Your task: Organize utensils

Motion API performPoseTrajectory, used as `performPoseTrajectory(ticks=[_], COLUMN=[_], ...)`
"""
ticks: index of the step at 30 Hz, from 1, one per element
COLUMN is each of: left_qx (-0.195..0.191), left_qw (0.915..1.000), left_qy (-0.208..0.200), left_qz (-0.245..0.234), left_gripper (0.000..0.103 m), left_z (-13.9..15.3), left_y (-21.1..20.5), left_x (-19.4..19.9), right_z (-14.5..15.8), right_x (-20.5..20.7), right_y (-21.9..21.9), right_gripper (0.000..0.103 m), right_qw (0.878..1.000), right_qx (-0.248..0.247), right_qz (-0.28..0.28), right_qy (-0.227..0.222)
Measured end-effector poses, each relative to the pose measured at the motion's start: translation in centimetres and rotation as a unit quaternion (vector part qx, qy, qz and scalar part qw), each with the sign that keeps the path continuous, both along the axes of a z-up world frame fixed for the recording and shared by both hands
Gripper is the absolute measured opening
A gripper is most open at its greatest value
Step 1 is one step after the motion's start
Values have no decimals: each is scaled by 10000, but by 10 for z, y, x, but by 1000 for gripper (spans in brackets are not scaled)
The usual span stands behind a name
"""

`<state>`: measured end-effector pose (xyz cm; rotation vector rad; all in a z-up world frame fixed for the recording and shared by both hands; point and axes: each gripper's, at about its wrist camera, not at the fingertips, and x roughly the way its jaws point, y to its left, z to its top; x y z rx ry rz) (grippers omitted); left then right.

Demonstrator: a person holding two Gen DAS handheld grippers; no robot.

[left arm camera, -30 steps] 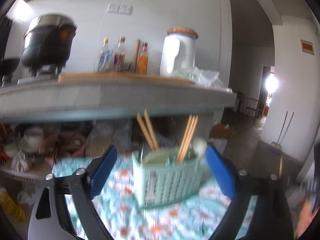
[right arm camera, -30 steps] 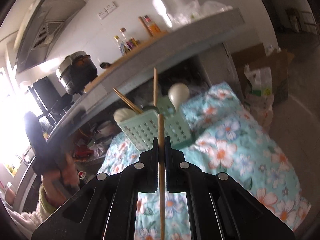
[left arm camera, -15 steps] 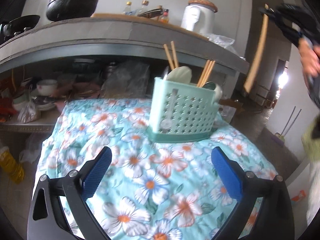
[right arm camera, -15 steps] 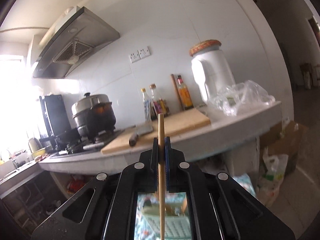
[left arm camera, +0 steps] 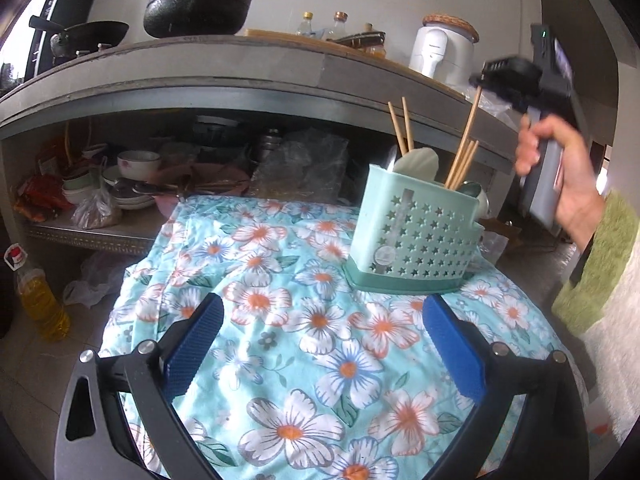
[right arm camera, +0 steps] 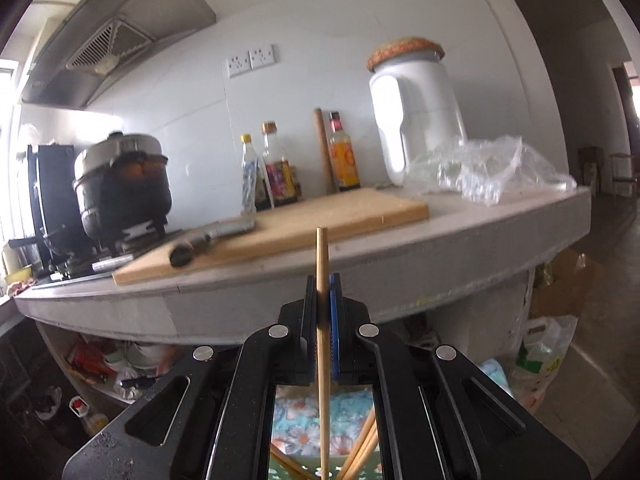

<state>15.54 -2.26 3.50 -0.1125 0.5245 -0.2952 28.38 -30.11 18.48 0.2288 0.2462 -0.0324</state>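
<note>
Moved: right gripper (right arm camera: 323,296) has swung from high beside the green caddy (left arm camera: 416,236) to above it, chopstick now over the right compartment
Tablecloth (left arm camera: 280,320): floral, under the caddy
Caddy: upright on the cloth, holding chopsticks and a pale spoon
Left gripper (left arm camera: 320,344): jaws spread wide, empty, low in front of the caddy
Right gripper: clamped on one chopstick (right arm camera: 322,320), held upright
Chopstick tip: whether inside the caddy, cannot tell

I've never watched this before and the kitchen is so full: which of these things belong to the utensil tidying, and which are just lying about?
Part of the job:
- right gripper, shut on a chopstick
- green utensil basket with chopsticks already in it
- left gripper, open and empty

Just lying about:
- cutting board
- sauce bottles
- white jug
- black pot
</note>
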Motion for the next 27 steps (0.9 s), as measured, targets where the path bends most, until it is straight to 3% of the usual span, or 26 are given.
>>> performPoseTrajectory(ticks=[4, 6, 8, 11, 16, 22, 27], left_qx=[28, 36, 79, 177, 620, 845, 1177], left_qw=[9997, 9994, 9992, 9986, 9951, 9922, 9874], left_qy=[-15, 2, 4, 11, -68, 171, 267], left_qz=[259, 331, 389, 499, 769, 899, 1027], left_gripper=[97, 97, 97, 97, 97, 97, 97], left_z=[1, 2, 3, 6, 12, 8, 9], left_y=[1, 0, -2, -6, -19, -36, -51], left_x=[0, 0, 0, -1, -2, 0, -3], right_z=[-26, -29, -28, -21, -27, -79, -123], right_x=[4, -3, -13, -40, -101, -151, -184], right_y=[8, 11, 10, 5, -5, -2, -9], right_gripper=[6, 15, 45, 65, 73, 78, 80], right_qw=[9979, 9963, 9959, 9969, 9978, 9870, 9750], right_qx=[-102, -234, -284, -284, -302, -821, -574], right_qz=[438, 566, 611, 581, 337, -341, -722], right_qy=[465, 597, 602, 457, 485, 1339, 2019])
